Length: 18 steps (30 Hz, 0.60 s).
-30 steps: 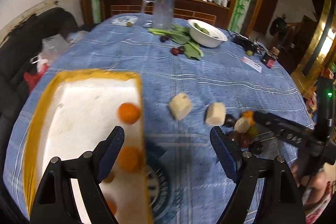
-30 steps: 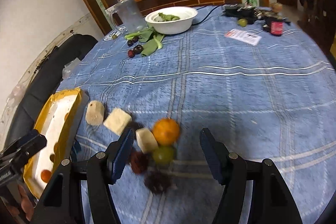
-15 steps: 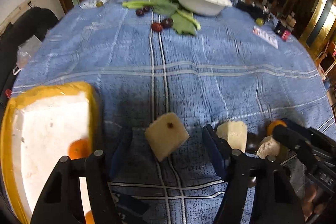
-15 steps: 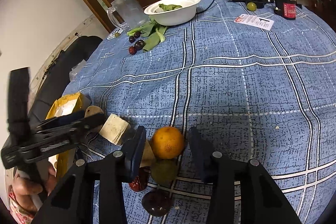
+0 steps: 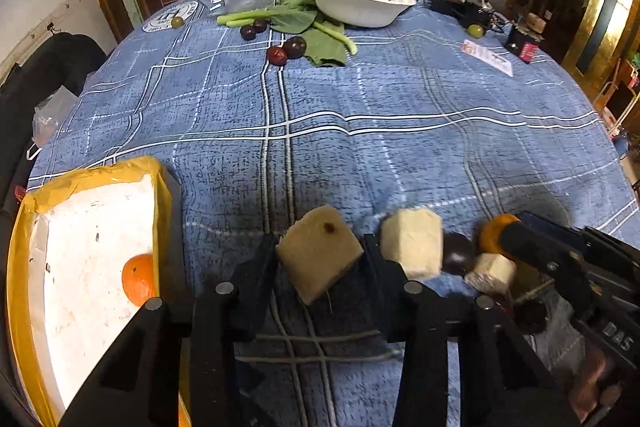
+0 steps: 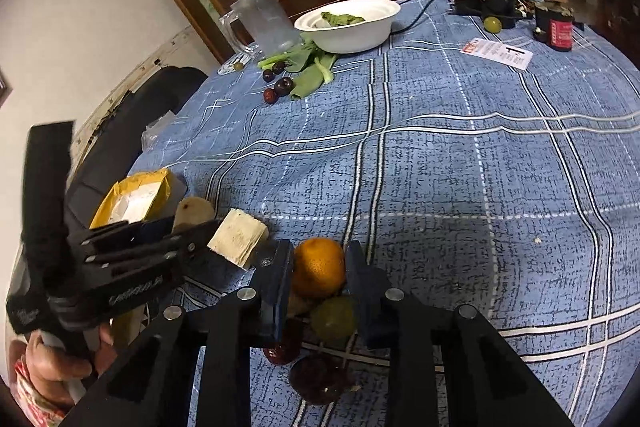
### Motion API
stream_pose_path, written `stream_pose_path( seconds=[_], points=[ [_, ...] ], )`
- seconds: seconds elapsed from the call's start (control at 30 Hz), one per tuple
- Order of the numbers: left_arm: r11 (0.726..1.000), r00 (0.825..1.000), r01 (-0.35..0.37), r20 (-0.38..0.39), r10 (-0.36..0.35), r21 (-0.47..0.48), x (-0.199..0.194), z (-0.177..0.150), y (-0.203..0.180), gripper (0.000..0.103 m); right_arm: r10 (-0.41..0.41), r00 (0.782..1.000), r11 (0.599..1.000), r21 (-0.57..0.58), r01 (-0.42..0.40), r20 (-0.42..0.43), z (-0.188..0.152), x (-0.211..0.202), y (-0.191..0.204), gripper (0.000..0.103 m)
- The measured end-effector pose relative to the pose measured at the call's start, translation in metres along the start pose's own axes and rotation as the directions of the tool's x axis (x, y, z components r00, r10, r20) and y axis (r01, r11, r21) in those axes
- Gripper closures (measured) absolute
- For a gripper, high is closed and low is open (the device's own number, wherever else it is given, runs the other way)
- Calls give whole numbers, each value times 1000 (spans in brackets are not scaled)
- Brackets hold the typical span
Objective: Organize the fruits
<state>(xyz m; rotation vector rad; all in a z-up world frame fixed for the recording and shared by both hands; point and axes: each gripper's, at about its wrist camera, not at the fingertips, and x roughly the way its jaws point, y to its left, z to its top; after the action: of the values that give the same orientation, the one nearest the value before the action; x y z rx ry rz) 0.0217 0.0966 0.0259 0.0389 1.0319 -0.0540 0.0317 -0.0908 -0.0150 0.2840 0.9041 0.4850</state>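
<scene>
Left gripper (image 5: 320, 259) moved from tray (image 5: 24, 267), closing around pale chunk (image 5: 320, 251), right gripper (image 6: 320, 267) closing around orange (image 6: 318, 267)

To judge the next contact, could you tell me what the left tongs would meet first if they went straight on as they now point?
The pale cut chunk, already between the closing left tongs; just behind it, probably the blue tablecloth, though depth is unclear.

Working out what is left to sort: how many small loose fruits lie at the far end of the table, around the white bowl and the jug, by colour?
Dark red or purple fruits: 4
Green fruits: 2
Total: 6
</scene>
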Motion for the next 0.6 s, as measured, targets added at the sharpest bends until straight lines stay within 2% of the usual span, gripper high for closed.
stream_pose_path(
  seconds=[0.23, 0.43, 0.6],
  points=[
    [996, 996, 59, 66, -55, -60, -36, -19, 7, 63, 40, 998, 999, 14, -40, 44, 3, -10, -2, 75],
    [985, 992, 85, 103, -70, -147, -58, -43, 29, 63, 134, 987, 980, 136, -145, 85, 9, -20, -26, 75],
    [974, 992, 70, 120, -45, -217, -71, -62, 56, 63, 185, 979, 961, 193, -199, 89, 9, -18, -34, 74]
  ],
)
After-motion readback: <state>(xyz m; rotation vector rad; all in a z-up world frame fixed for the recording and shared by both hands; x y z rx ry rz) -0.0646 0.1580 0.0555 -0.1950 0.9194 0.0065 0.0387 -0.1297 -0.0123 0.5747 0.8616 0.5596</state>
